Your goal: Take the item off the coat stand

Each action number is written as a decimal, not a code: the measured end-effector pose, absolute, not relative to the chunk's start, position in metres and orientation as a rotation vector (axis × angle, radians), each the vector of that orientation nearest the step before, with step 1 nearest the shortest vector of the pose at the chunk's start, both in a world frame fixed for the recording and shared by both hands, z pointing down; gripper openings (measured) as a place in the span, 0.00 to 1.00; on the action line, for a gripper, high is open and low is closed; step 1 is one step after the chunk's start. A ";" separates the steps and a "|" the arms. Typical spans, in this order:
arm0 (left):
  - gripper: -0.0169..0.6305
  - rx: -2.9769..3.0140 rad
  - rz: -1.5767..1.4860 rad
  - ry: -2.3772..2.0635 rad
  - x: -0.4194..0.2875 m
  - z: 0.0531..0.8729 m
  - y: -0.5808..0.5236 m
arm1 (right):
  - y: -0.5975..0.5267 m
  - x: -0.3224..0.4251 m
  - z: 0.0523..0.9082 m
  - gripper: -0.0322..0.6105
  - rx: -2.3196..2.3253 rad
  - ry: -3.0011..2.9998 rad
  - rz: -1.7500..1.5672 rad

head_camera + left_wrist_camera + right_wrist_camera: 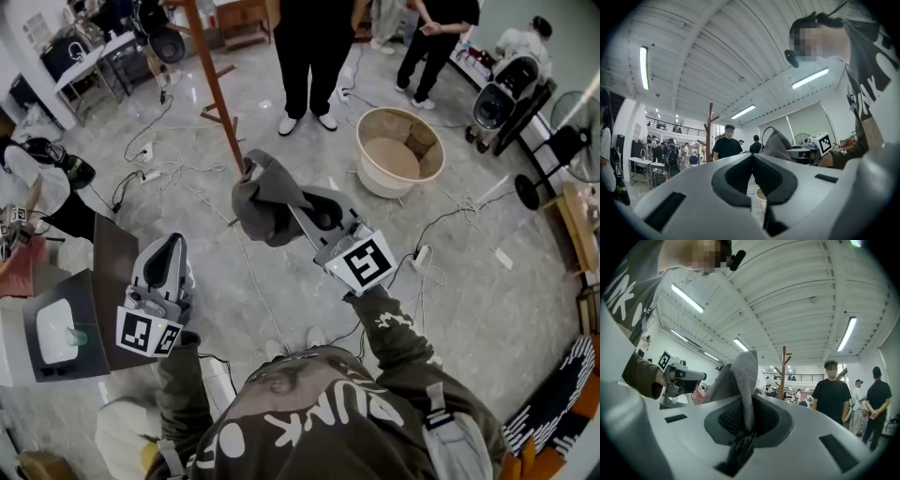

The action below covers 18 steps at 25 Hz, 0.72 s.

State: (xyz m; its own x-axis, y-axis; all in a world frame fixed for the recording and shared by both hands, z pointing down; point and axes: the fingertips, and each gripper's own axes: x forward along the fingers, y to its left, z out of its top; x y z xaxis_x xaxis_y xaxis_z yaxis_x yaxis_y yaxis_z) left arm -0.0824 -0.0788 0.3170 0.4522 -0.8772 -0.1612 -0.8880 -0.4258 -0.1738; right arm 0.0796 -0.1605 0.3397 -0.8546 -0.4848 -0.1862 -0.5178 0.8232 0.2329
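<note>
**Grey cloth clamped in your right gripper, off the stand**

Your right gripper (314,217) has its jaws pressed together on a soft, crumpled grey cloth item (277,202). In the head view, the cloth hangs in loose folds around the jaw tips, above the grey marbled floor (487,309). In the right gripper view, a pale grey fold (743,376) rises straight up from between the black pads, so the grip is on a thin pinch of fabric.

Your left gripper (172,251) is held lower and to the left. Its jaw tips meet, and there is nothing between them.

Beyond the cloth to the right, a round cream tub (375,180) stands on the floor. Only its flat tan bottom shows inside.

The brown wooden coat stand (214,84) slants away behind the cloth. A person in black clothes and white shoes (305,56) stands just past it.

The head view places the cloth's upper edge close to the foot of the pole. The right gripper view shows the pole (783,371) well behind the cloth and not touching it. It also shows your left gripper (682,378) held in your hand. From the left gripper view you see the grey cloth (777,145) side on, next to your right gripper's marker cube (820,143).
</note>
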 end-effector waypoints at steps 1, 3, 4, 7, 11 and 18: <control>0.03 -2.470 0.068 1.530 -0.083 0.316 -0.078 | -0.160 0.078 0.339 0.10 -0.797 2.886 0.428; 0.03 -2.471 0.067 1.530 -0.086 0.316 -0.077 | -0.158 0.075 0.339 0.10 -0.800 2.889 0.444; 0.03 -2.472 0.066 1.529 -0.086 0.316 -0.077 | -0.158 0.074 0.339 0.10 -0.802 2.891 0.447; 0.03 -2.474 0.064 1.526 -0.082 0.316 -0.079 | -0.160 0.077 0.340 0.10 -0.808 2.891 0.443; 0.03 -2.473 0.067 1.525 -0.079 0.316 -0.079 | -0.161 0.080 0.339 0.10 -0.807 2.886 0.444; 0.03 -2.470 0.072 1.522 -0.078 0.315 -0.077 | -0.159 0.081 0.336 0.10 -0.806 2.877 0.467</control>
State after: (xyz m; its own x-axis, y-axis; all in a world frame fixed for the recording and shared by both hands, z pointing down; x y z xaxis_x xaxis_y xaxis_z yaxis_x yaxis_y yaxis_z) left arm -0.0784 -0.0773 0.3148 0.4566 -0.8741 -0.1659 -0.8858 -0.4292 -0.1766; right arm 0.0808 -0.1593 0.3356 -0.8515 -0.4874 -0.1933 -0.5236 0.8108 0.2617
